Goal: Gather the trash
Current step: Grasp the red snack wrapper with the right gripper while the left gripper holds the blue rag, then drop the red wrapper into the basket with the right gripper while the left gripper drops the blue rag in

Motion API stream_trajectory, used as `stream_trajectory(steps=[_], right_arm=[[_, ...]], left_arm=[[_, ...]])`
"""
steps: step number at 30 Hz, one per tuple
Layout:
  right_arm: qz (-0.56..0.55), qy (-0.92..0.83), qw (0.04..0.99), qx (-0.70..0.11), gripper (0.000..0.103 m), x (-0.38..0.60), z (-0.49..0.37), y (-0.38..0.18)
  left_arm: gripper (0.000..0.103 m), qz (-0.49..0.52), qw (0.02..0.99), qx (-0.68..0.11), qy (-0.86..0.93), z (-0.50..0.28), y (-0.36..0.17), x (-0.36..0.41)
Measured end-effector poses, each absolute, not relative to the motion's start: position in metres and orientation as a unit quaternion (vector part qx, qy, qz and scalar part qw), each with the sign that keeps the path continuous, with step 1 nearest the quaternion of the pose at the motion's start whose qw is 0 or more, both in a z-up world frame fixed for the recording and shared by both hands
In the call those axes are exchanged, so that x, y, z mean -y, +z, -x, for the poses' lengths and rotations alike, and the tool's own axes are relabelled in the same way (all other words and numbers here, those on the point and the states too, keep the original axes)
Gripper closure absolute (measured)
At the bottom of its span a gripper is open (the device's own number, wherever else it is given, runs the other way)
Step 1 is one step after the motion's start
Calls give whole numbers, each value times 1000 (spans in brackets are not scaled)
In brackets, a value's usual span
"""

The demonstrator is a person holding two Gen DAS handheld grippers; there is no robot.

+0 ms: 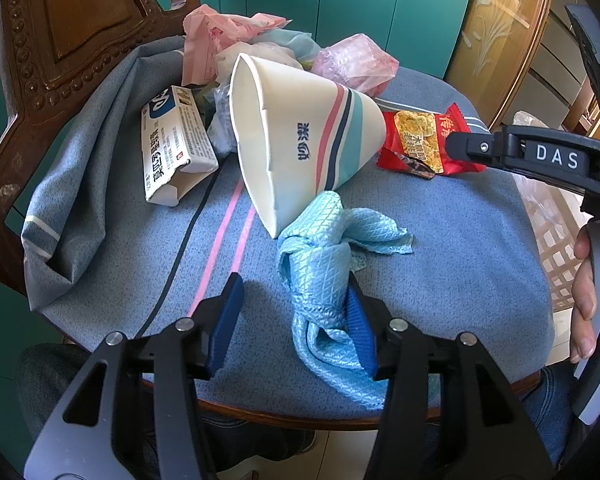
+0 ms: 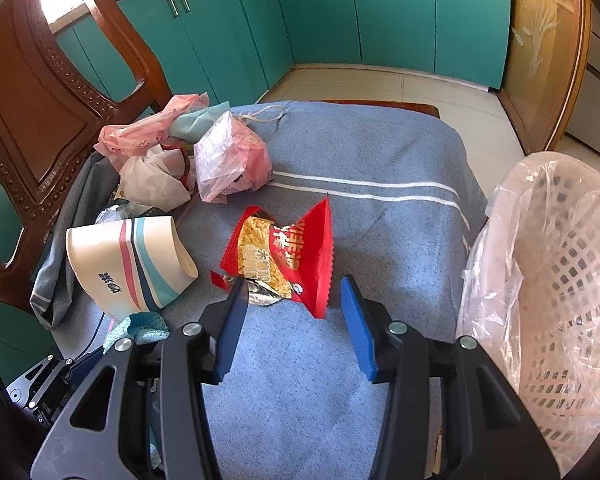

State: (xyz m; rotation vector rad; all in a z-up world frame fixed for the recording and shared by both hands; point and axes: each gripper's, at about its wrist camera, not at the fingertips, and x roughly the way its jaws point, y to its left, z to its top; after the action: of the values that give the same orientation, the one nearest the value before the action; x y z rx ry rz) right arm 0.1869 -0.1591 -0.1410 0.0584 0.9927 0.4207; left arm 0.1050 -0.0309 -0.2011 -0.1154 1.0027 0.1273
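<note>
The lattice-walled plastic wastebasket (image 2: 560,280) stands just beside the table's right edge, lined with a thin translucent bag (image 2: 496,216); its contents cannot be made out through the liner. A white paper cup (image 1: 300,136) with pink, navy and teal stripes lies on its side, flattened and empty. The white cardboard medicine box (image 1: 176,144) lies with one end flap open. Crumpled pink and clear plastic bags (image 2: 228,156) form a pile at the far left of the blue woven tablecloth (image 2: 380,152).

The left gripper (image 1: 296,320) stands released: a knotted light-blue cloth (image 1: 320,264) with a diamond weave lies against its right pad, clear of the left pad. The right gripper (image 2: 296,316) is likewise released, its jaws apart just before the torn red foil snack wrapper (image 2: 288,256), which lies on the tablecloth.
</note>
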Motion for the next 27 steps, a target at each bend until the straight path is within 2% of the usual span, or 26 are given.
stream_trajectory(steps=[5, 6, 7, 9, 12, 15, 18, 20, 27], right_arm=[[-14, 215, 859, -465, 56, 150, -185, -142], [-11, 221, 858, -463, 62, 148, -185, -142], [-5, 227, 857, -463, 73, 145, -184, -142], [3, 230, 854, -466, 86, 141, -184, -144], [8, 237, 853, -465, 98, 137, -183, -144], [3, 242, 858, -454, 102, 141, -179, -138], [0, 236, 866, -440, 102, 148, -175, -129], [-6, 228, 873, -431, 102, 155, -174, -123], [-45, 193, 901, -386, 102, 203, -165, -95]], left_arm=[[51, 56, 874, -479, 61, -103, -201, 32], [51, 57, 874, -479, 61, -103, -201, 32], [51, 57, 874, -479, 60, -103, -201, 32], [51, 59, 874, -479, 59, -103, -201, 31], [51, 68, 876, -474, 60, -103, -199, 27], [52, 75, 881, -462, 62, -103, -193, 22], [70, 78, 884, -459, 51, -105, -190, 21], [74, 74, 885, -458, 48, -105, -189, 23], [76, 72, 895, -440, 25, -98, -168, 36]])
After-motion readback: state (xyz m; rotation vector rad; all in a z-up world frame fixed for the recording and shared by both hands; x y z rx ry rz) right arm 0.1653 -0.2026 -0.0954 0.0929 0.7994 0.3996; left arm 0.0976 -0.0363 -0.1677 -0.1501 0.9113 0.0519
